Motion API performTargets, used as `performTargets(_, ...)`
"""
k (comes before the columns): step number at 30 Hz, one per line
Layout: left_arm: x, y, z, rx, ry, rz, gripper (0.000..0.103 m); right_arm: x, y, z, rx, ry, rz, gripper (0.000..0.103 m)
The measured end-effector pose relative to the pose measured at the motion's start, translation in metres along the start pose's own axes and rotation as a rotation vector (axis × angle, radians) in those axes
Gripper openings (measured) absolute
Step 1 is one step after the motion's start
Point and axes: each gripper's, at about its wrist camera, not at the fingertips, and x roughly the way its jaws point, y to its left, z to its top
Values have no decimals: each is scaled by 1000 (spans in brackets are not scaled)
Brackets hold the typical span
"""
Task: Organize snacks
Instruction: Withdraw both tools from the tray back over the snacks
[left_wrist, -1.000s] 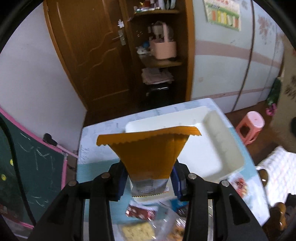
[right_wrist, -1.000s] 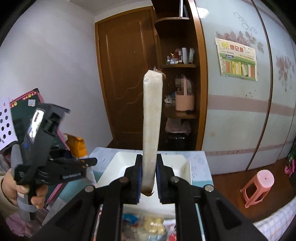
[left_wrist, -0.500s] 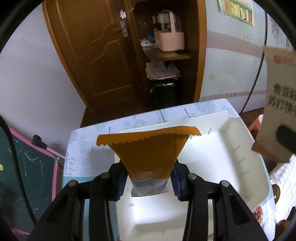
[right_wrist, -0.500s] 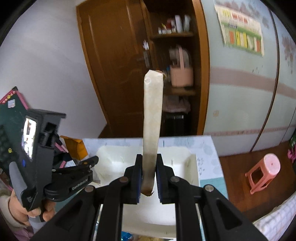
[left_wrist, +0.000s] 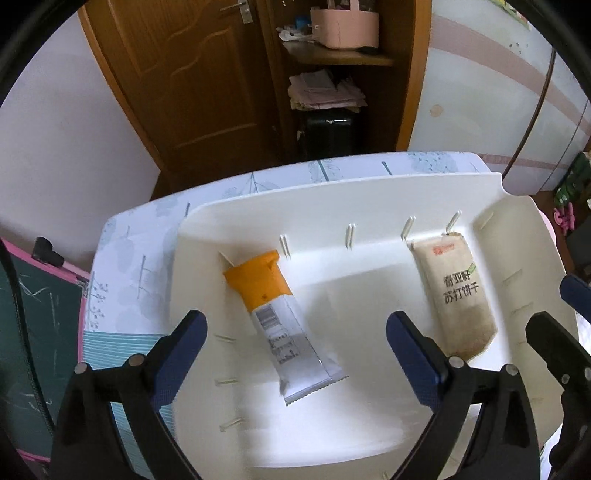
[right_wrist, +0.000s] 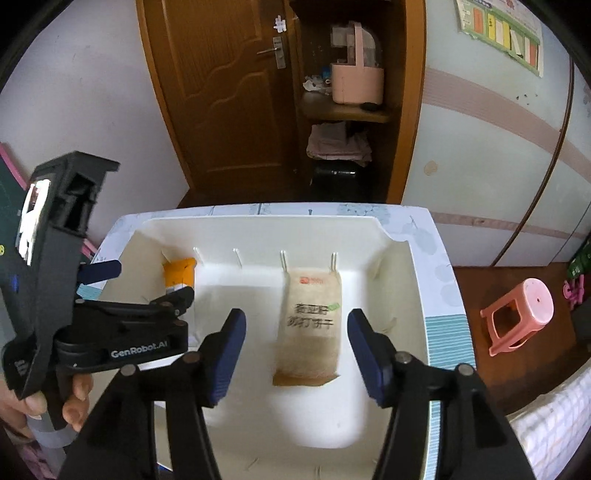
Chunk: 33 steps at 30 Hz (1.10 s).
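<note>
Two snack packets lying in a white tray (left_wrist: 369, 188) that sits on the patterned surface (left_wrist: 133, 258), seen along each handheld gripper. The left gripper (left_wrist: 295, 332) hovers above the tray with its jaws spread wide and empty; beneath the gap lies the orange-and-white packet (left_wrist: 284, 328), flat on the tray floor, its orange end toward the far wall and its crimped white end toward the camera, slightly askew. The right gripper (right_wrist: 295, 328) likewise stands released, jaws apart with nothing between them, directly over the beige cracker packet (right_wrist: 310, 325), which lies flat with its printed face up and its top edge near the far wall. The two packets are well apart, one in the left part of the tray, the other toward the right, and each roughly follows one of the small ribs (left_wrist: 349, 236) moulded along the far wall; these ribs probably mark lanes for dividers, which would explain the side-by-side, lengthwise layout. Judged from this arrangement, both placements are complete and the wide jaws permit a clean lift away without dragging either packet. In the right wrist view the left gripper (right_wrist: 144, 291) appears held in the person's left hand (right_wrist: 44, 402).
</note>
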Motion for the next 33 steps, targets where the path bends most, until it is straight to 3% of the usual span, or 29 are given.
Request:
performTargets(6,-8,-5,-5,36,-35,-11,97,-1,-3,3,8,17,8,58)
performTargets(13,-57,-9,-12,74,-99,6,97,-32,5,6,5,-17,8,58)
performTargets(24,-162,7,-35,36,-148,-79,97,-143,15,-5,-2,-124,-27,58)
performTargets(33,-262,14,-103,86,-270,-107,98,-232,19,-60,19,-218,9,58)
